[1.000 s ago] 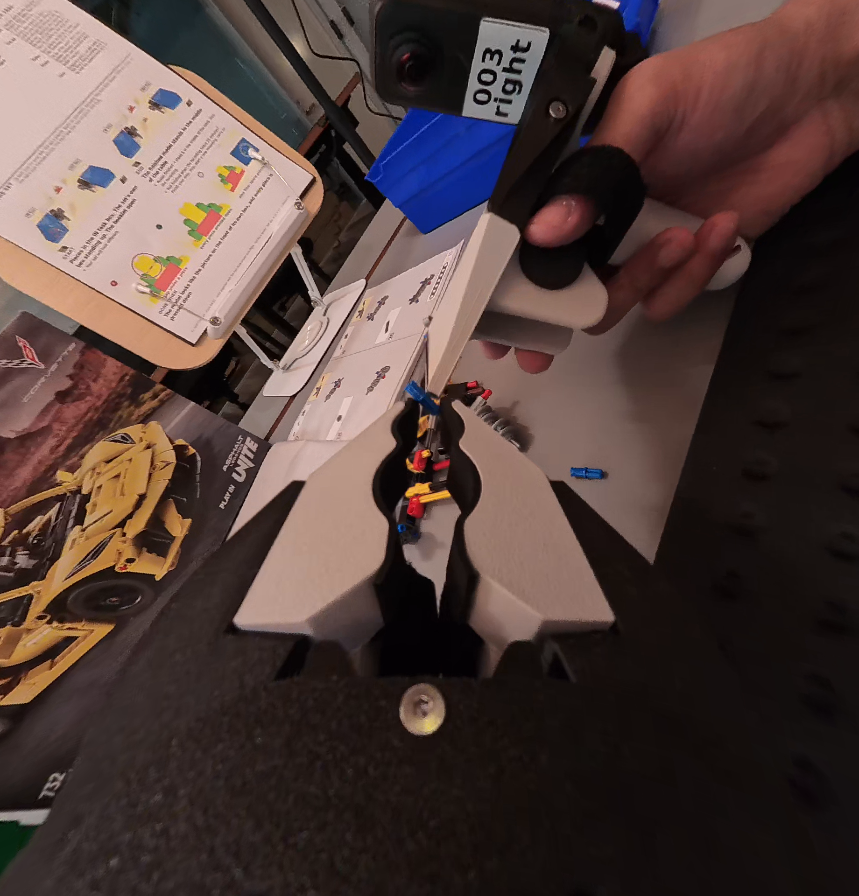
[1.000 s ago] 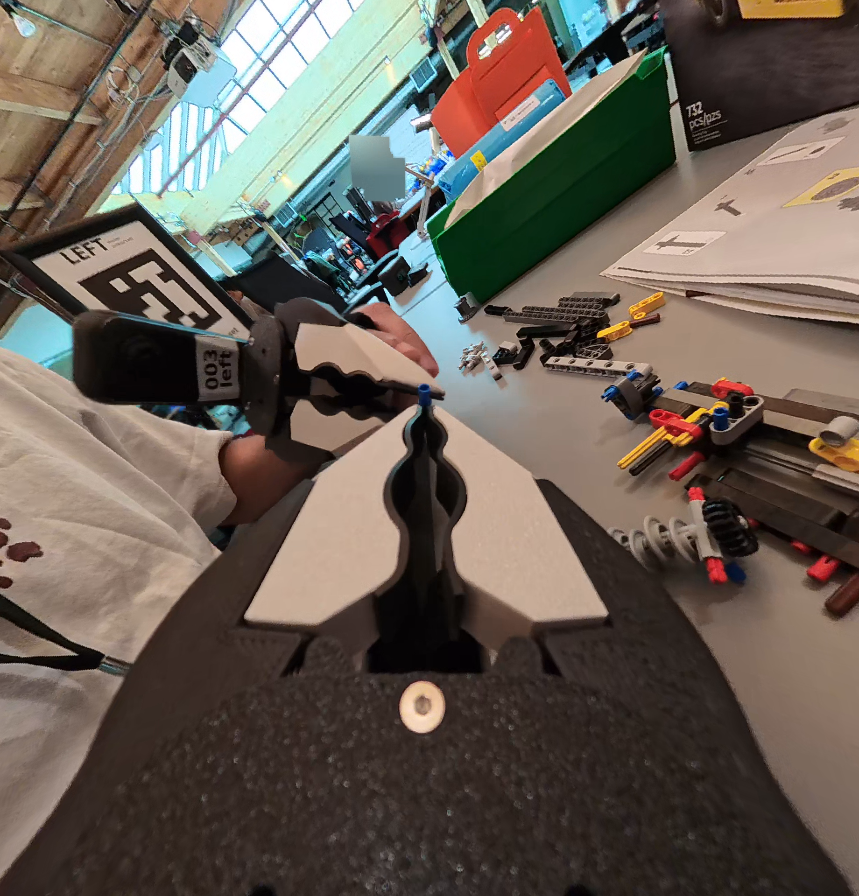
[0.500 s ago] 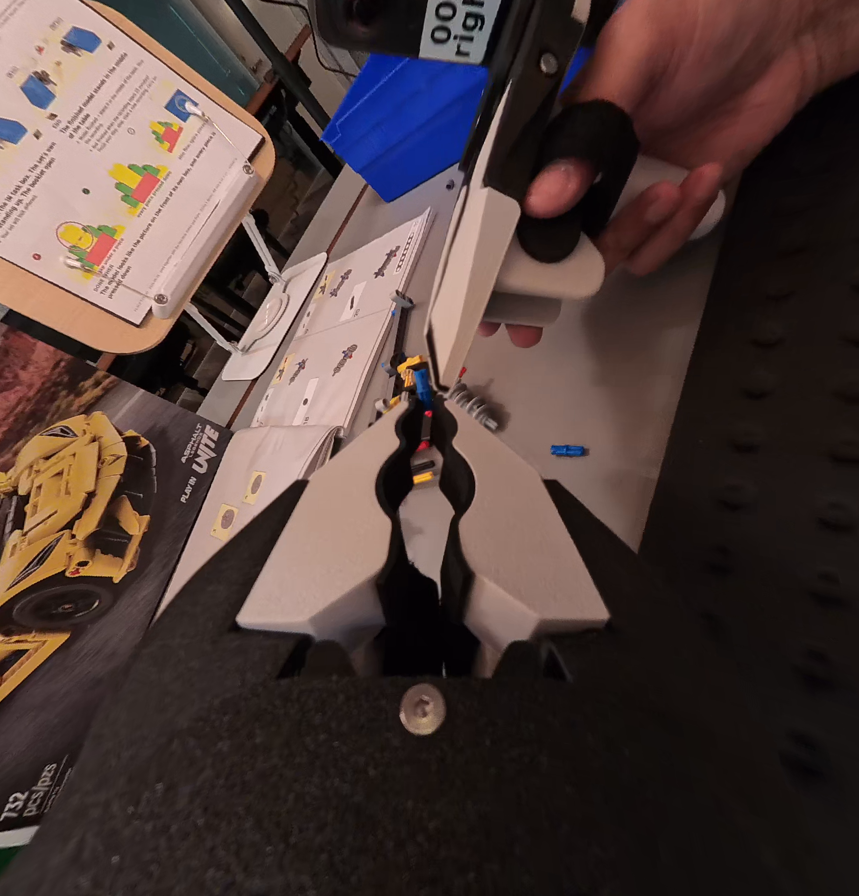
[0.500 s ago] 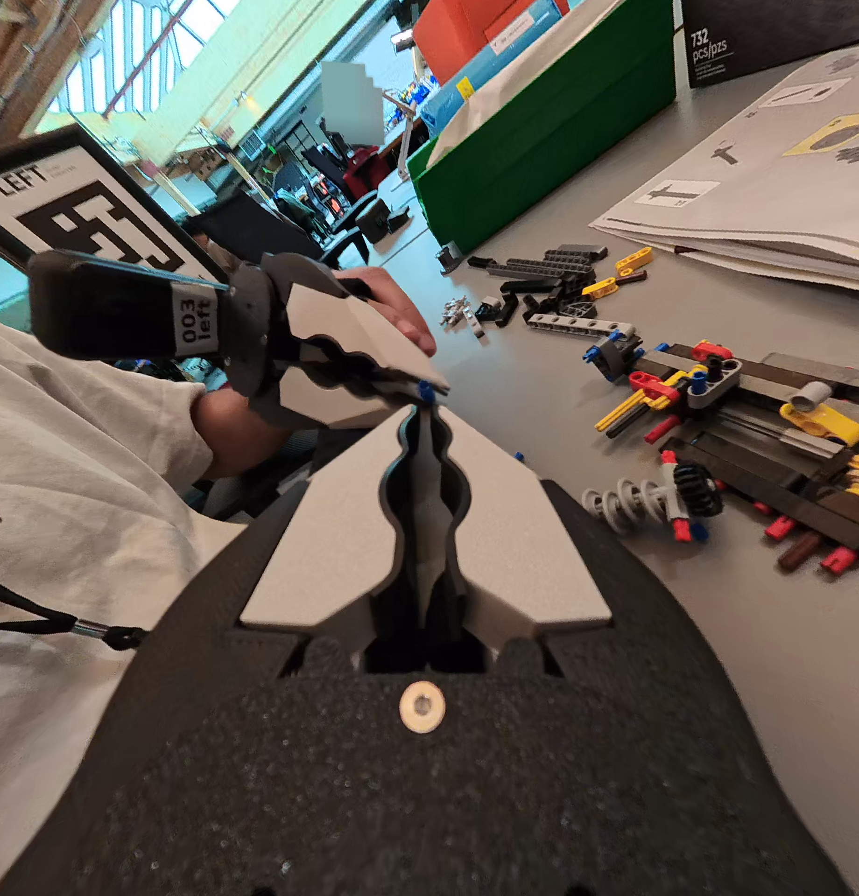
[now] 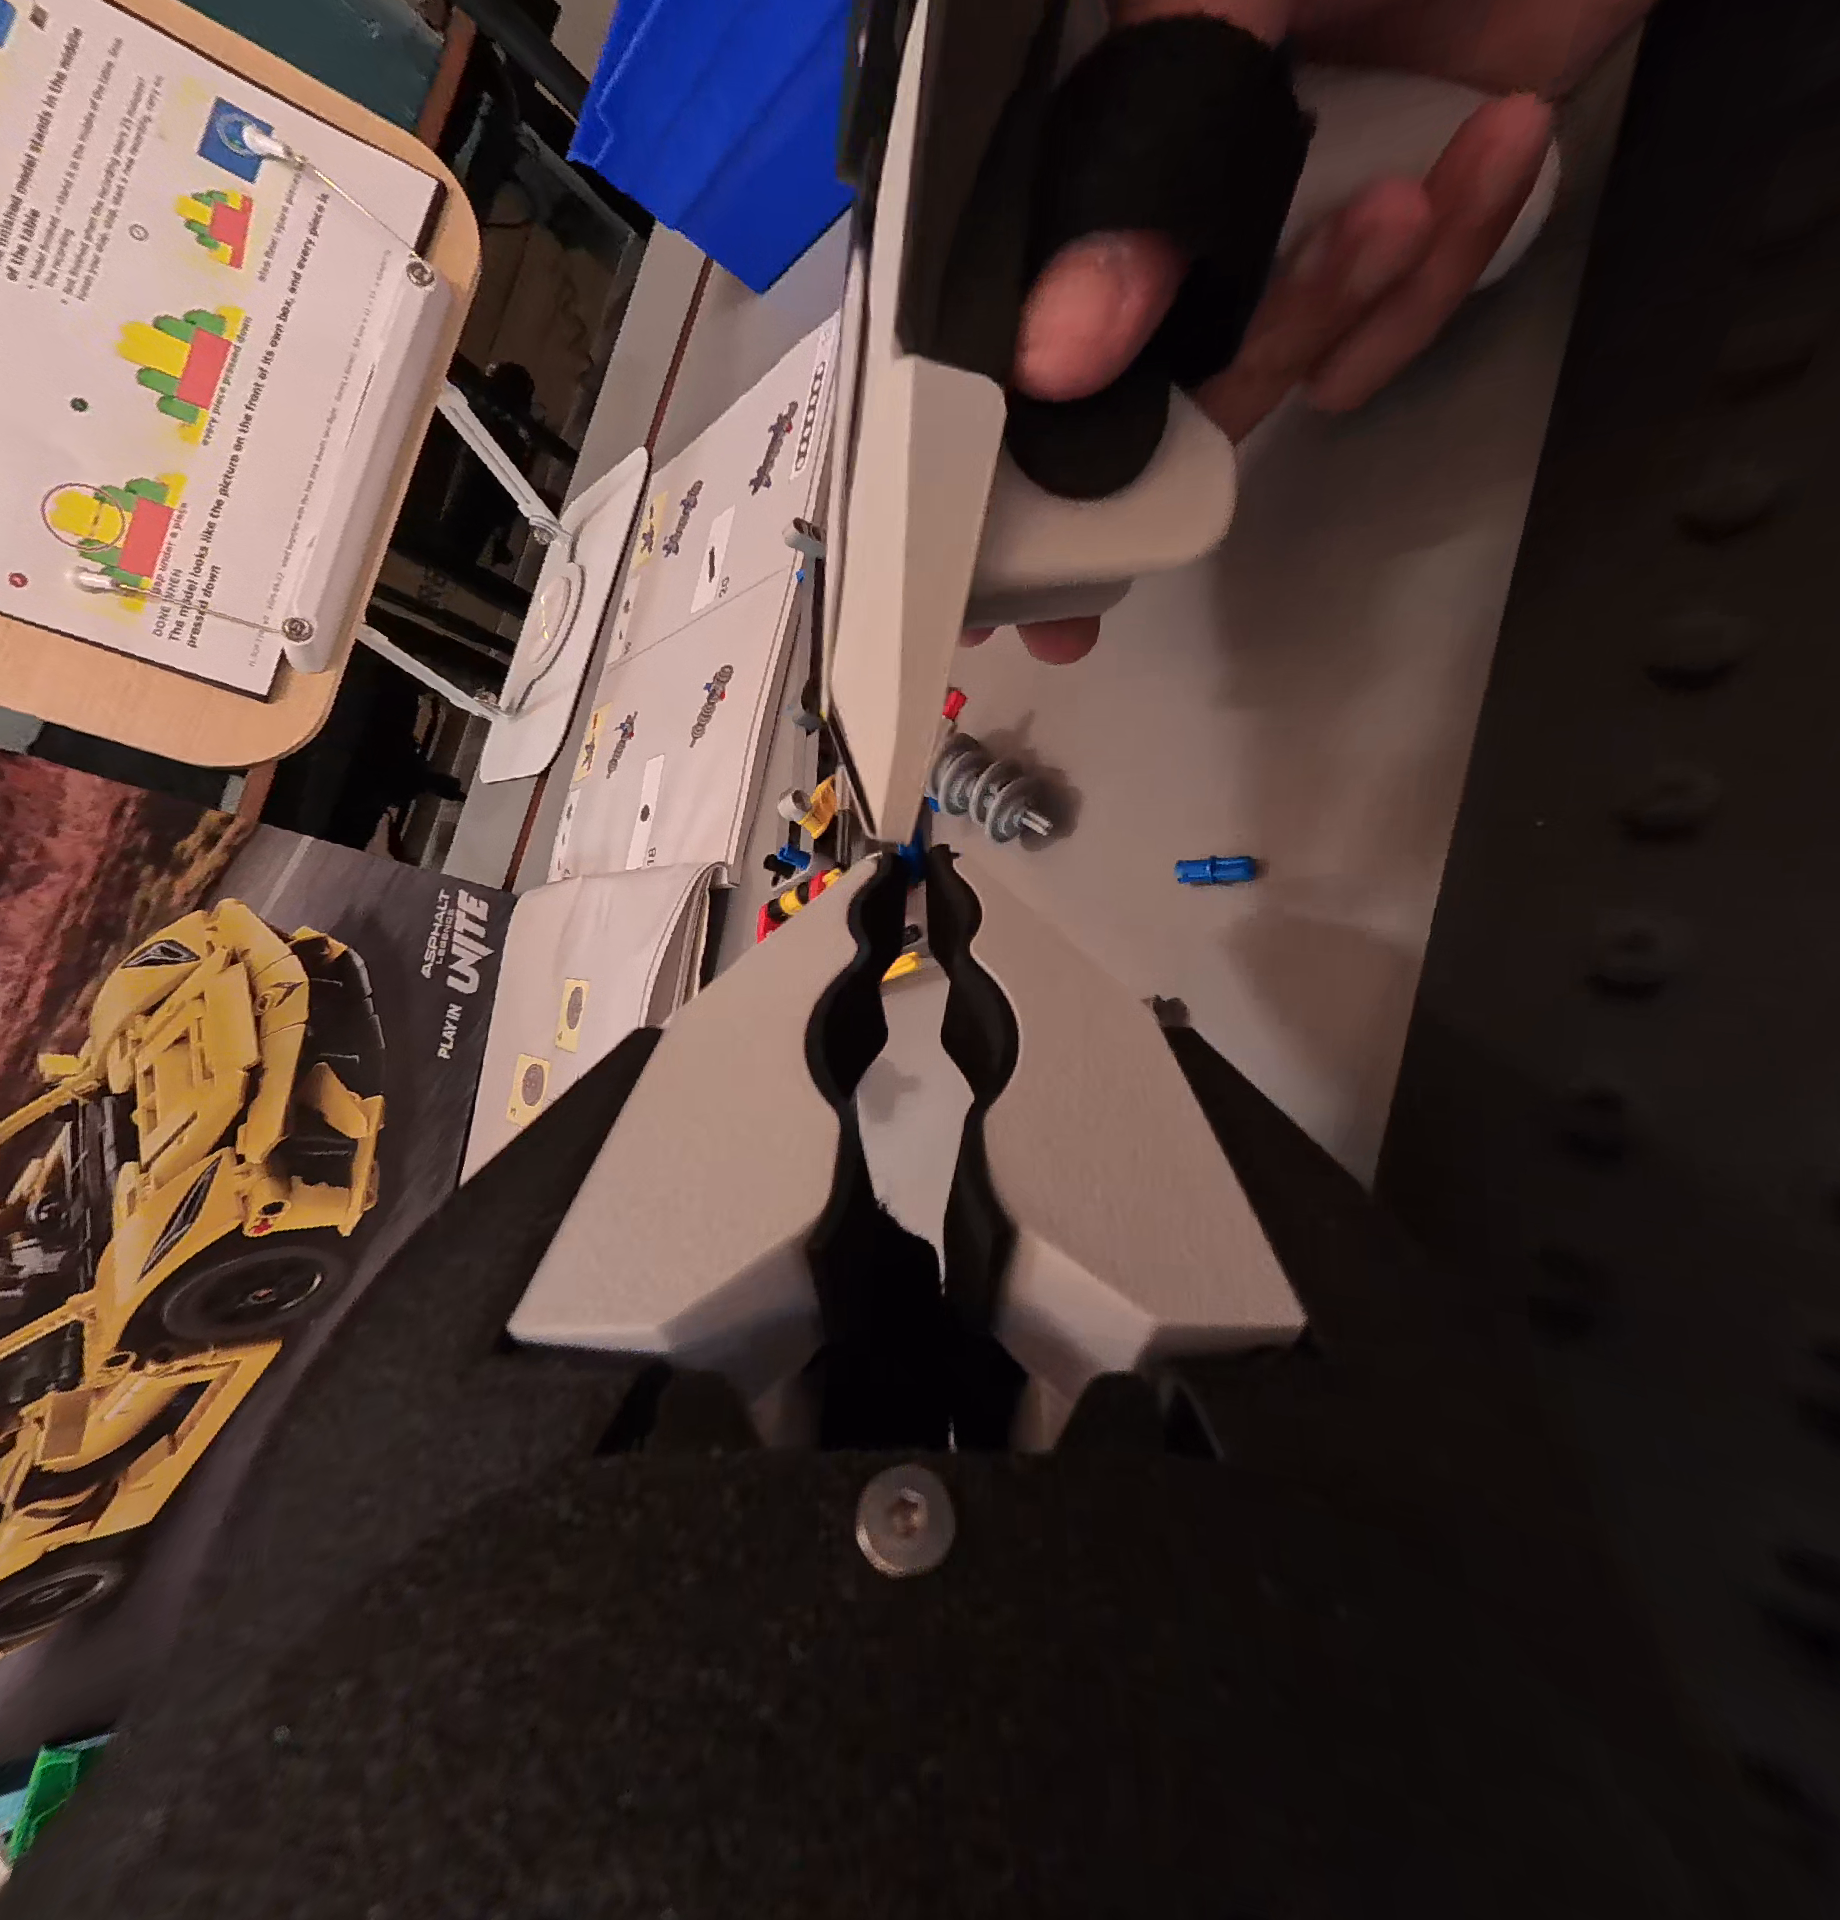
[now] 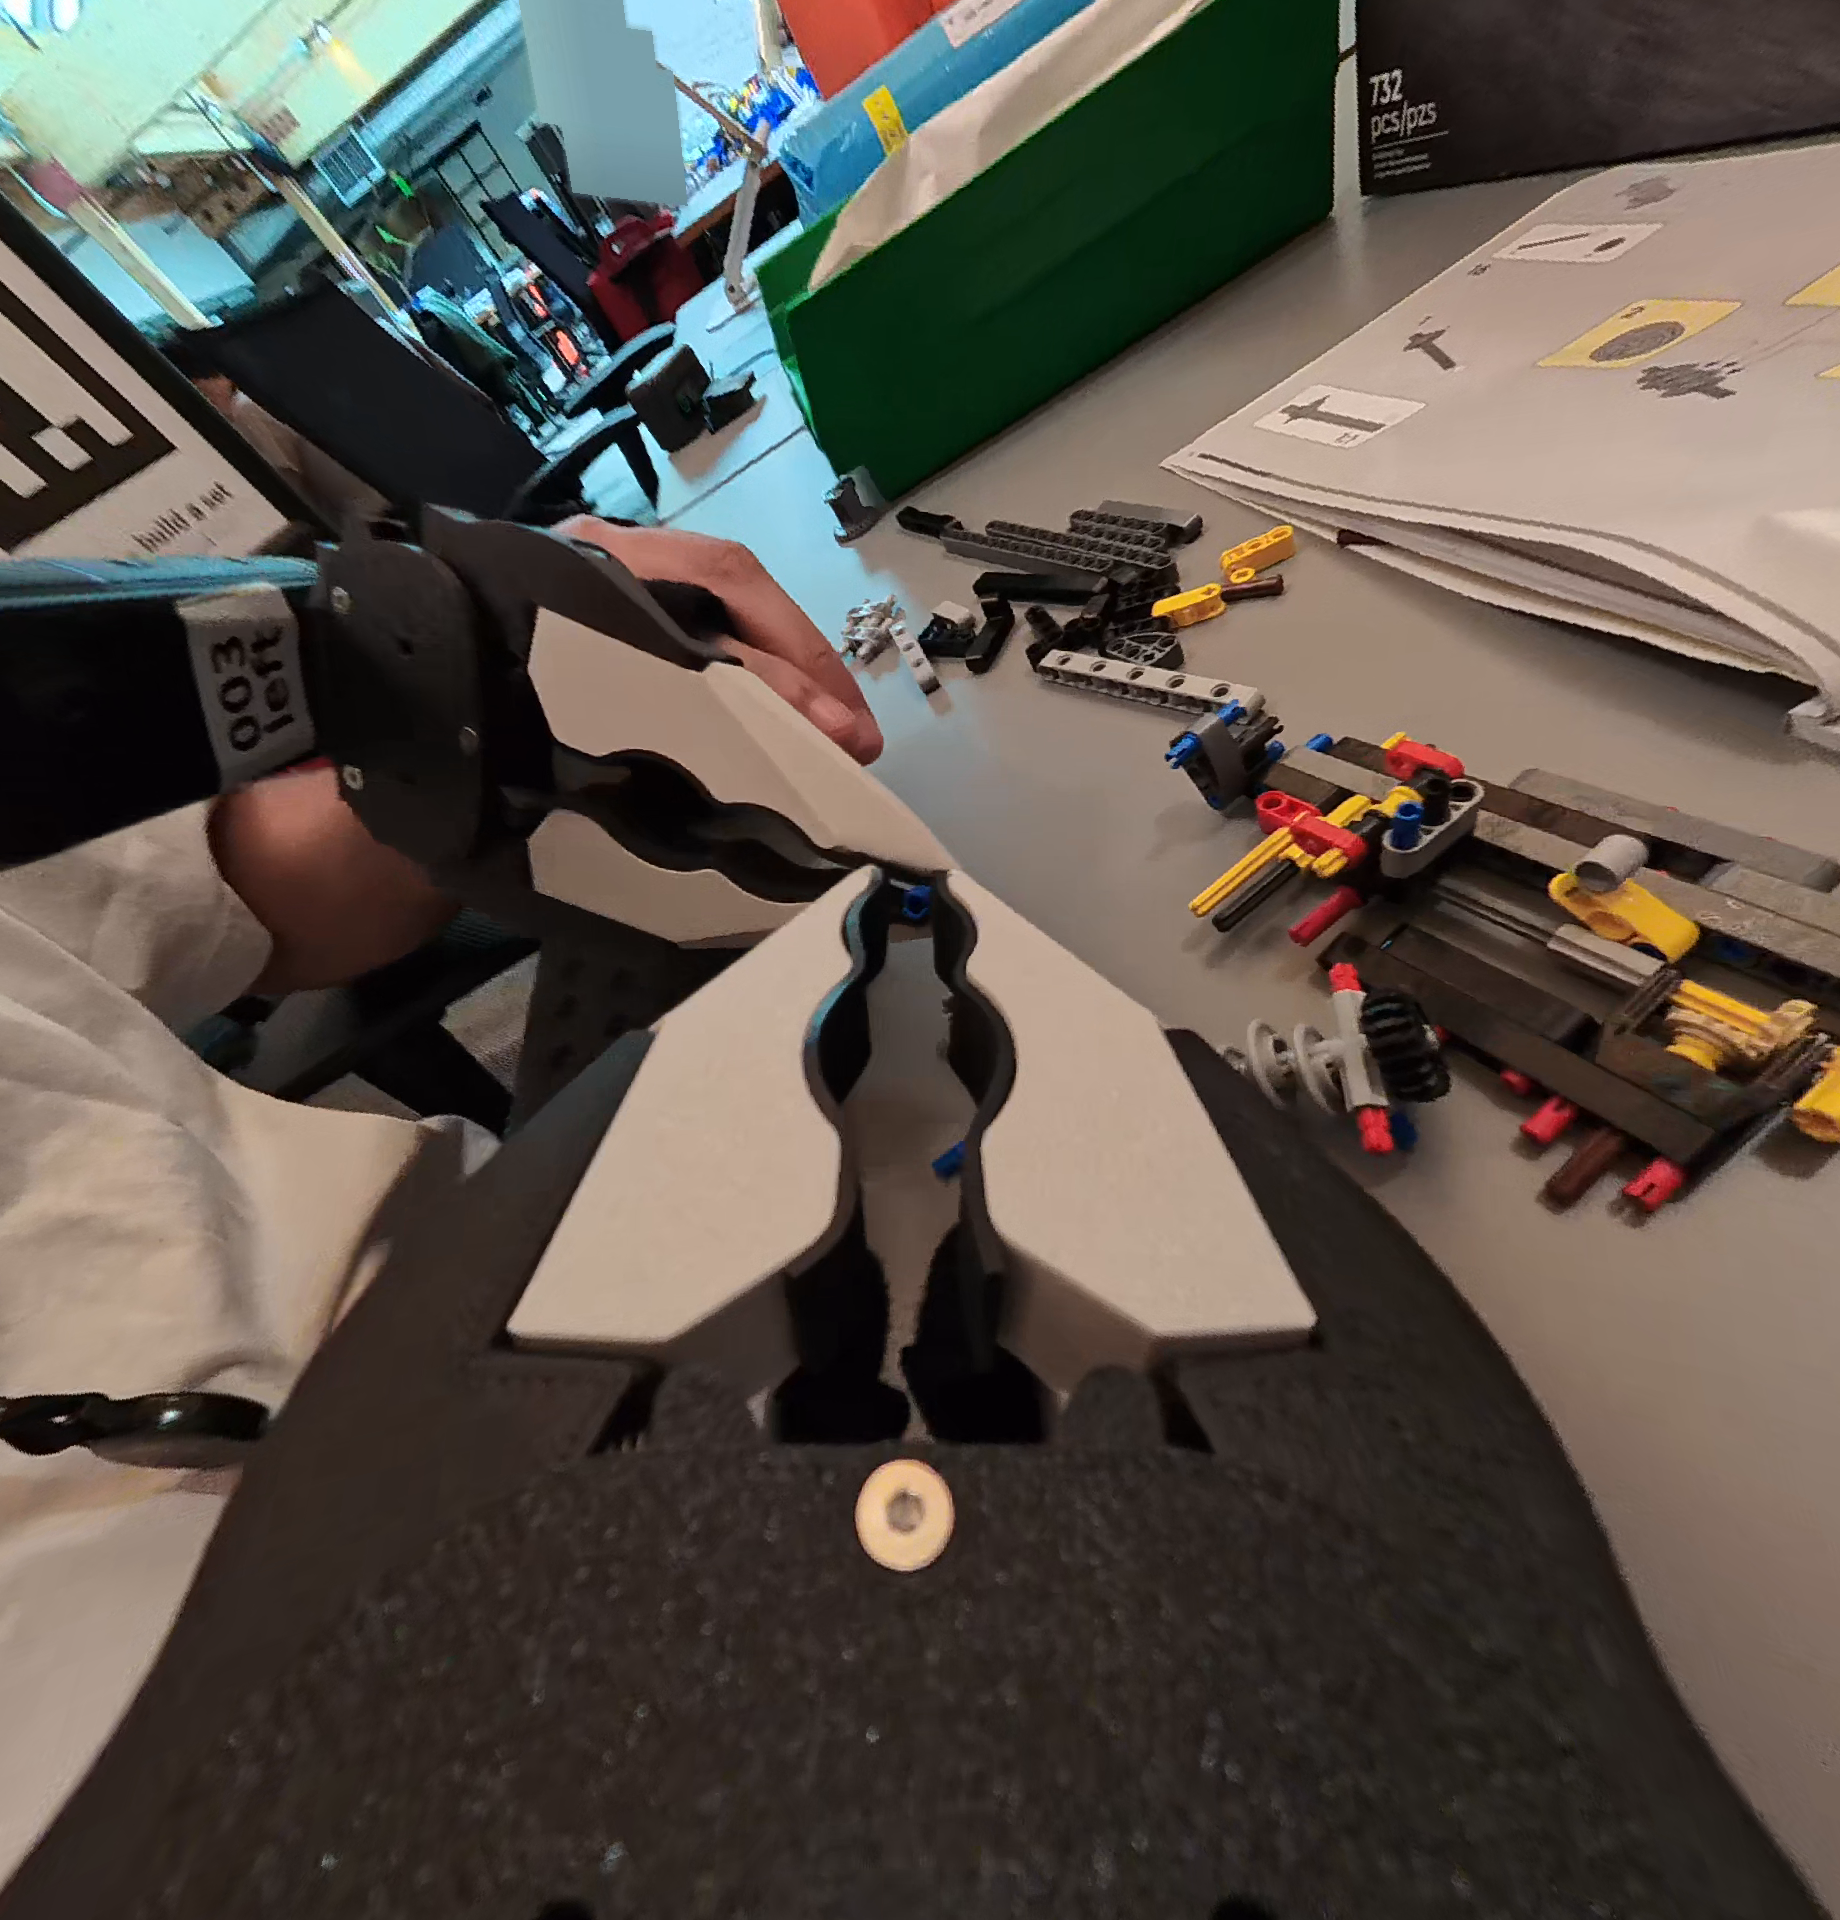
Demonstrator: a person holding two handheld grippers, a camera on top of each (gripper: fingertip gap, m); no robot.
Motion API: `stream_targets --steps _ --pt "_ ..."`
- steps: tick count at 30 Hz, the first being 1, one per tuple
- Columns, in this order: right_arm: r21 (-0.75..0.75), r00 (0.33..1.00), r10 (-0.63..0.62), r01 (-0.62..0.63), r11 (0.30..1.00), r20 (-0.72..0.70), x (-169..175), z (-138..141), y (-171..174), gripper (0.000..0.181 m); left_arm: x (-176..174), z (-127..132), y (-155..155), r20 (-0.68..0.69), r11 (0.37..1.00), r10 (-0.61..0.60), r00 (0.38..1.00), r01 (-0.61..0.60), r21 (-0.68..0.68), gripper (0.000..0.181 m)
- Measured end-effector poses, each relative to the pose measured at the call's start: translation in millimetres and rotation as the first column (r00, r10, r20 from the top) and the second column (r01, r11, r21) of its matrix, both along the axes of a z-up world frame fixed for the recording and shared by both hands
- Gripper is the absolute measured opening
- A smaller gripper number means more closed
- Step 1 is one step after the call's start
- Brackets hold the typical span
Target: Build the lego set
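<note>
The left gripper [image 5: 908, 868] (jaws slightly parted) meets the right gripper [image 5: 888, 821] tip-to-tip, seemingly around a blue pin [image 5: 910, 858].

Bare table [image 6: 1674, 1455] right of gripper tips, lego pile [image 6: 1518, 935] and booklet [image 6: 1570, 436] crowding beyond

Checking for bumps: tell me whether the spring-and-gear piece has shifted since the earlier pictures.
No. The spring-and-gear piece lies as before, just left of the black build.

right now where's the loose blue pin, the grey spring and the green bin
loose blue pin [image 5: 1215, 869], left wrist view, middle of its body
grey spring [image 5: 983, 787], left wrist view, its coils
green bin [image 6: 1051, 281], right wrist view, its side wall
</note>
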State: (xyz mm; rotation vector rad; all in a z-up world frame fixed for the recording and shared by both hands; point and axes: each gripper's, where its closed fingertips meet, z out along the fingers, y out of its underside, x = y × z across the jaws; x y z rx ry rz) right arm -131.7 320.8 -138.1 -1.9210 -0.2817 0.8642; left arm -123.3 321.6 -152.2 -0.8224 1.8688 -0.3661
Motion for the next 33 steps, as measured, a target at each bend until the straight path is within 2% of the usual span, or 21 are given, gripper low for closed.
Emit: stream_targets --steps 8,17,21,24,26,29,33 --pt "0.000 0.992 -0.021 0.022 1.000 0.128 4 -12 2 0.008 1 -5 2 -0.028 0.999 0.013 1.000 -0.011 0.046 0.002" --pt "0.029 0.992 0.003 -0.007 1.000 0.129 0 -9 -1 0.004 0 -1 -1 -0.015 0.994 -0.012 1.000 0.014 0.112 0.002" --pt "0.068 0.994 0.014 -0.021 0.997 0.107 -3 -1 -4 0.003 -5 5 -4 0.000 1.000 -0.026 1.000 0.026 -0.017 0.002" --pt "0.108 0.992 -0.014 0.001 0.994 0.124 3 3 -7 0.003 -27 -18 17 -0.191 0.959 -0.027 0.981 -0.029 -0.281 0.037" --pt "0.105 0.989 -0.039 0.023 0.994 0.144 9 0 -8 0.003 -39 -28 24 -0.245 0.904 -0.122 0.962 0.006 -0.427 0.050" --pt "0.081 0.979 -0.016 0.000 0.997 0.202 3 -10 -13 0.003 -40 -32 23 -0.248 0.881 -0.285 0.926 0.152 -0.447 0.046" --pt "0.065 0.927 0.035 -0.064 0.996 0.374 -14 -24 -16 0.004 -30 -48 20 -0.357 0.867 -0.401 0.844 0.223 -0.446 0.043"
